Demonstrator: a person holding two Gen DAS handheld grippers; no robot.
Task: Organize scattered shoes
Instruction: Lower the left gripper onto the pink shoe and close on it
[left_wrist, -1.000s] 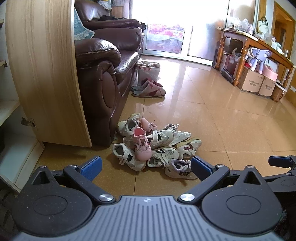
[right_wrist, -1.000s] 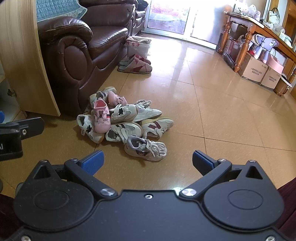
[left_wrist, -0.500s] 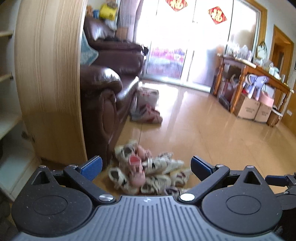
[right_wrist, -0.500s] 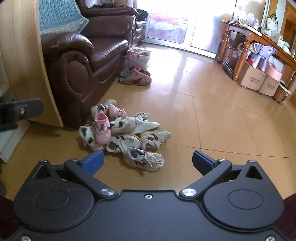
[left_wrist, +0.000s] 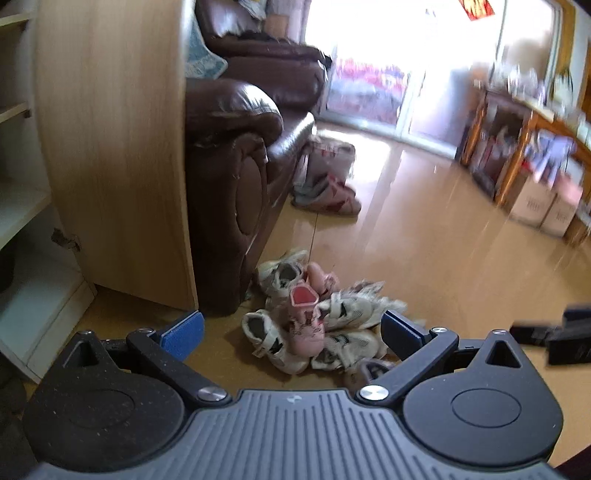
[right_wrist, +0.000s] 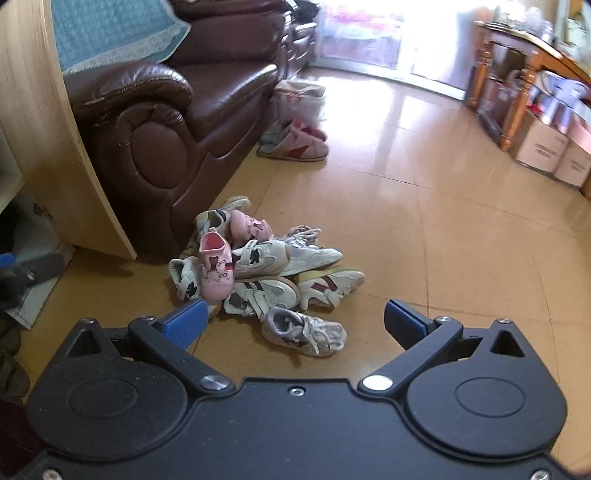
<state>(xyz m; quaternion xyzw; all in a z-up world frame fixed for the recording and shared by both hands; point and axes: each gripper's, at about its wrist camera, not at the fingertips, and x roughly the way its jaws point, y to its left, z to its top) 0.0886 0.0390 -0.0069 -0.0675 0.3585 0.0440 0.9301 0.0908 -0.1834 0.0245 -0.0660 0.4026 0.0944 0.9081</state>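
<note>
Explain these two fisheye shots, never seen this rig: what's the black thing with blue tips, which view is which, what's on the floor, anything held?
No robot arm here: a person carries a hand-held two-finger gripper in each hand, each with a camera looking forward along its fingers. The black body along the bottom of each picture is the gripper itself; the blue tips are its finger pads. One picture comes from the left gripper, the other from the right gripper. Both are open and hold nothing. On the tan tiled floor a pile of small white and pink children's shoes lies beside the brown leather sofa. A pair of grey and red slippers sits farther back. Left of the sofa stands a light wooden cabinet panel.
</note>
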